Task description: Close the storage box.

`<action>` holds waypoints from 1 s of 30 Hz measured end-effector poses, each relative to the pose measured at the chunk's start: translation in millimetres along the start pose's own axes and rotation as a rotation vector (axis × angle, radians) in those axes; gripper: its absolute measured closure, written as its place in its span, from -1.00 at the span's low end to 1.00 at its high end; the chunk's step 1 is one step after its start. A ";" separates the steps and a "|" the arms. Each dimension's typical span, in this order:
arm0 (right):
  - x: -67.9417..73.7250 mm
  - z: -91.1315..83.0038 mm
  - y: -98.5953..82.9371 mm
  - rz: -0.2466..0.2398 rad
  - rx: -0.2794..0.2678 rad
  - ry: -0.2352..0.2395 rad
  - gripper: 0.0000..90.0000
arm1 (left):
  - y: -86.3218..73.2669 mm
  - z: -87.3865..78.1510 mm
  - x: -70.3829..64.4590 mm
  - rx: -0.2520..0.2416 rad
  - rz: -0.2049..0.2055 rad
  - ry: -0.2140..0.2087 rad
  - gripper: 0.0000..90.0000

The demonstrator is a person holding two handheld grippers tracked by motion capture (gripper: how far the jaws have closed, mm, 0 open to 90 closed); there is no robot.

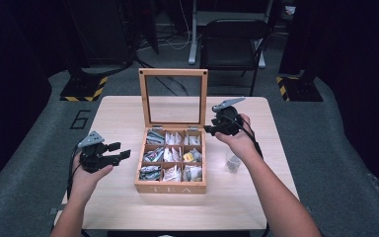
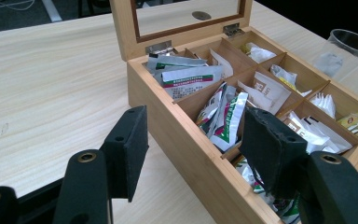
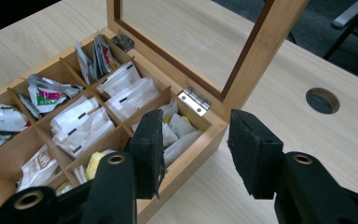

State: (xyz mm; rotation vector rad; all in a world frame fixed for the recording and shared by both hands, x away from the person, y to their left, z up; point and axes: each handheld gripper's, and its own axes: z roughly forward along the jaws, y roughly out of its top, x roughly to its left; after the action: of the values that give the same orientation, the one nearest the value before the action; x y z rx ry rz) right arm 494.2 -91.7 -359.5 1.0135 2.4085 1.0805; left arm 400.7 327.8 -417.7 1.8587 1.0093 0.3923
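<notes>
both grippers hang with jaws apart, empty: left gripper [image 1: 121, 150] left of the tea box [image 1: 170, 187], right gripper [image 1: 208, 130] at its back-right corner, likely to pick a bag.

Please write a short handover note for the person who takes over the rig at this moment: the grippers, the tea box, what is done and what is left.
Left gripper: open, holds nothing, beside the left wall of the tea box.
Right gripper: open, holds nothing, at the box's back right corner near the hinge.
Tea box: mid-table, lid upright and open, compartments full of tea bags.
Plastic cup: right of the box; whether anything is in it is unclear.
Done: lid is open.
Left: probably picking a tea bag; none is gripped yet.
</notes>
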 end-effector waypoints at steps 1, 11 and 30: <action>-0.1 0.8 1.7 0.001 0.003 -0.001 0.20 | -0.1 -0.1 0.0 0.001 -0.001 0.001 -0.09; -13.1 19.6 16.3 0.030 0.002 -0.014 0.22 | -0.3 1.9 0.5 0.013 0.003 -0.006 -0.09; -37.7 52.6 24.8 0.082 0.023 -0.059 0.22 | -2.3 1.0 3.3 0.010 -0.002 0.001 -0.09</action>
State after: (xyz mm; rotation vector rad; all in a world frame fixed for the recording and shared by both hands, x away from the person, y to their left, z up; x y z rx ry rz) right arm 560.4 -79.5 -376.3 1.1452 2.3561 1.0370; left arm 402.3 330.3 -420.7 1.8667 1.0151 0.3876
